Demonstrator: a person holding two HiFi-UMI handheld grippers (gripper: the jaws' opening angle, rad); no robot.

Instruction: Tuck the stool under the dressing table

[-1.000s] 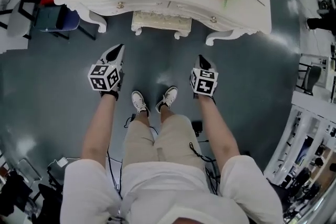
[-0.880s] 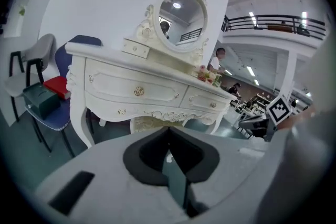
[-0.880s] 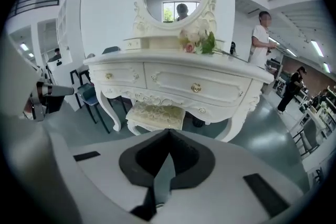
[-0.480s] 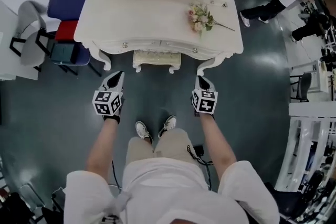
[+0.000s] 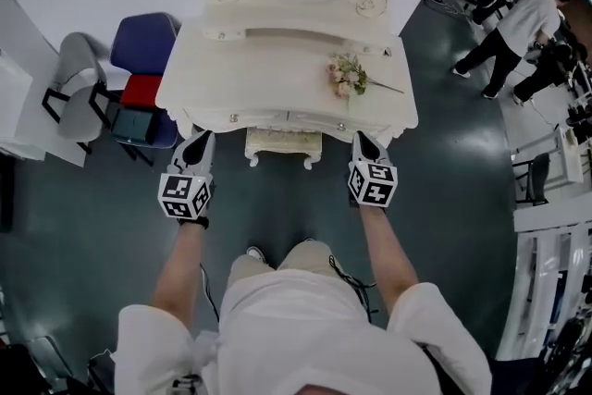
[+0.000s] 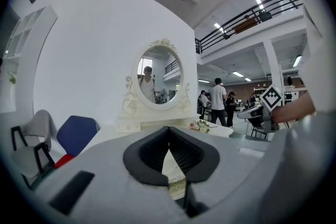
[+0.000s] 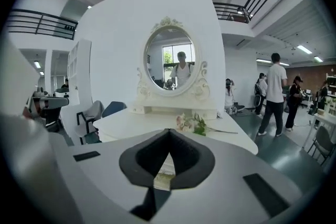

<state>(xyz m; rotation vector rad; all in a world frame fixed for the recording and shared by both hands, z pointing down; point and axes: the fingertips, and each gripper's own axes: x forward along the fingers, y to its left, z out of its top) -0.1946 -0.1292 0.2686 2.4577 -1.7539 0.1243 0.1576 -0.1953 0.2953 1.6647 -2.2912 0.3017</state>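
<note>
Far left: grey chair (image 5: 79,97) and blue chair (image 5: 143,46) stand beside the dressing table (image 5: 268,79). Left gripper (image 5: 200,143) is clenched on nothing, near the table's front-left leg. The stool (image 5: 283,143) sits under the table between the legs, front edge showing. Flowers (image 5: 347,77) lie right of centre. Right gripper (image 5: 363,143) is clenched and empty. People (image 5: 518,23) stand far right.

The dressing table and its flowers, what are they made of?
The dressing table looks like smooth cream-painted wood, going by its carved scrolls and curved legs; it might be moulded. The flowers may be fabric or plastic; too small to tell.
</note>
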